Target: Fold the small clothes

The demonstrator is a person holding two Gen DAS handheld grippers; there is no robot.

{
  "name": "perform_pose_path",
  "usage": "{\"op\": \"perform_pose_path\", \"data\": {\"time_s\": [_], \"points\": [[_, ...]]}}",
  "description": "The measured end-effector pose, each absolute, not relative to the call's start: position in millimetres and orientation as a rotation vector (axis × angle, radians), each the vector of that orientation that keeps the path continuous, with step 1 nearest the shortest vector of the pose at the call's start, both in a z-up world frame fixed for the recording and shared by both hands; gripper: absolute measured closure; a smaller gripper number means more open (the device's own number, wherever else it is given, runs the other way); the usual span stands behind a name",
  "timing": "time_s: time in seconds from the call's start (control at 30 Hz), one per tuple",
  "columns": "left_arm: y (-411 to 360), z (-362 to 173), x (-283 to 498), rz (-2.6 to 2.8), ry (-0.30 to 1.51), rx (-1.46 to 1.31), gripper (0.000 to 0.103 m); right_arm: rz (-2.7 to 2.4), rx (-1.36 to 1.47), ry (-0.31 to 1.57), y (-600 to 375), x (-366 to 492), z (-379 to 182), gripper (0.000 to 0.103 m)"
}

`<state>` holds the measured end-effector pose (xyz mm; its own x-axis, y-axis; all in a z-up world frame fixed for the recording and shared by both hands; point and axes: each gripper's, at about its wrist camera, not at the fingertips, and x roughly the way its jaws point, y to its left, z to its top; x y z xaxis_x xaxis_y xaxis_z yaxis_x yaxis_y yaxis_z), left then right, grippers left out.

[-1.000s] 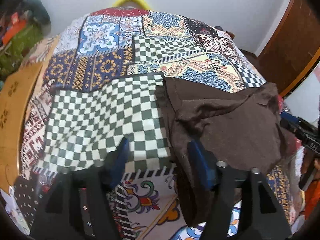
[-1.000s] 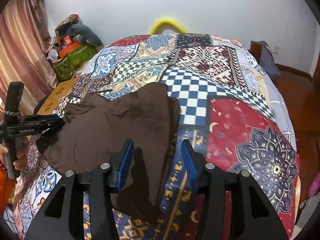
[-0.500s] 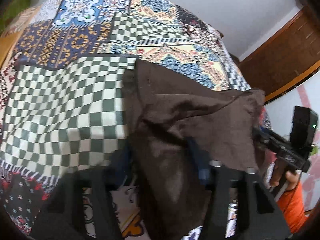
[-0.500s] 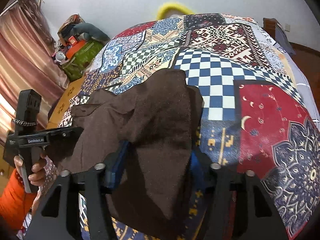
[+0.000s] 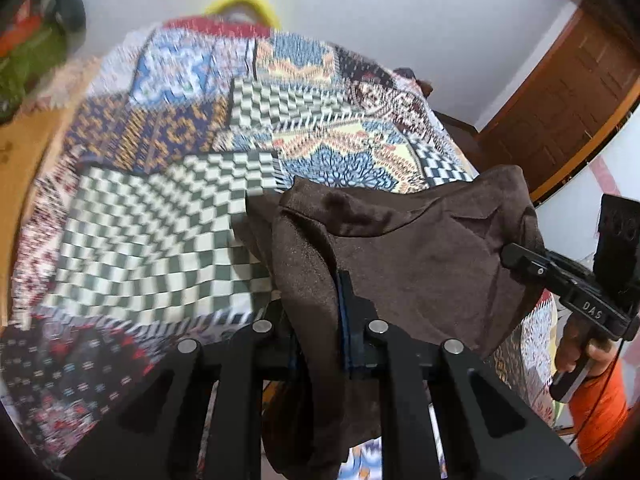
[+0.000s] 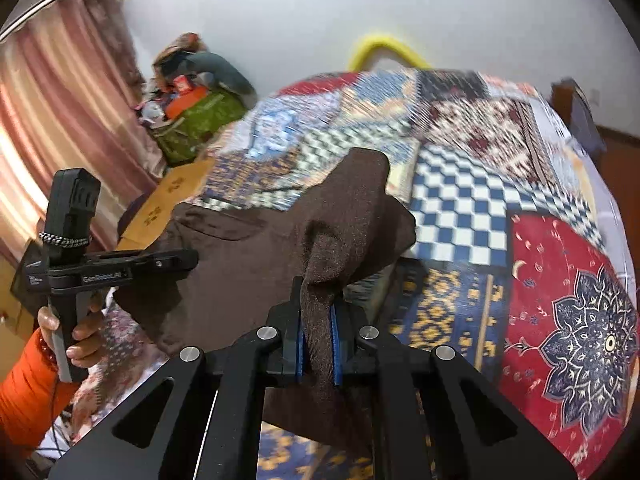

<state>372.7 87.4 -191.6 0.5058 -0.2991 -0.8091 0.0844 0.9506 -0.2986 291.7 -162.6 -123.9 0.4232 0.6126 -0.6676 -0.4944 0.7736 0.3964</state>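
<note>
A dark brown garment (image 5: 420, 260) hangs bunched between my two grippers above a patchwork bedspread (image 5: 160, 240). My left gripper (image 5: 320, 320) has its jaws closing on one edge of the cloth, which is pinched against the blue pad and drapes over the fingers. In the right wrist view the garment (image 6: 248, 256) runs from my right gripper (image 6: 316, 320), whose blue pads press a fold of it, across to the left gripper (image 6: 188, 258). The right gripper (image 5: 516, 258) also shows at the cloth's far corner in the left wrist view. Part of the garment still touches the bedspread (image 6: 460, 208).
A person's hand (image 6: 80, 332) in an orange sleeve holds the left gripper's handle. A wooden door (image 5: 560, 100) stands at the right. A green bag (image 6: 196, 120) with clutter and pink curtains (image 6: 60, 100) are at the left. A yellow curved object (image 6: 384, 46) sits behind the bed.
Both grippers stood open over the garment's near edge, then sank onto it and closed. Now they have risen with the cloth, which lifts off the bedspread and bunches.
</note>
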Motion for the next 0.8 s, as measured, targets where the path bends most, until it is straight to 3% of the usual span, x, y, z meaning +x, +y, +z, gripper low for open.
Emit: {"op": "perform_pose_path", "data": {"time_s": [0.4,0.8], "points": [[153.0,-136.5,281.0,-0.142,0.908,-0.217,0.089,0.801,0.140,0.854,-102.2,236.6,-91.1,0.094],[212.6,-222.8,257.2,-0.088,1.053,-0.279,0.086,0.808,0.055,1.018,-38.4,218.8,-154.8,0.094]]}}
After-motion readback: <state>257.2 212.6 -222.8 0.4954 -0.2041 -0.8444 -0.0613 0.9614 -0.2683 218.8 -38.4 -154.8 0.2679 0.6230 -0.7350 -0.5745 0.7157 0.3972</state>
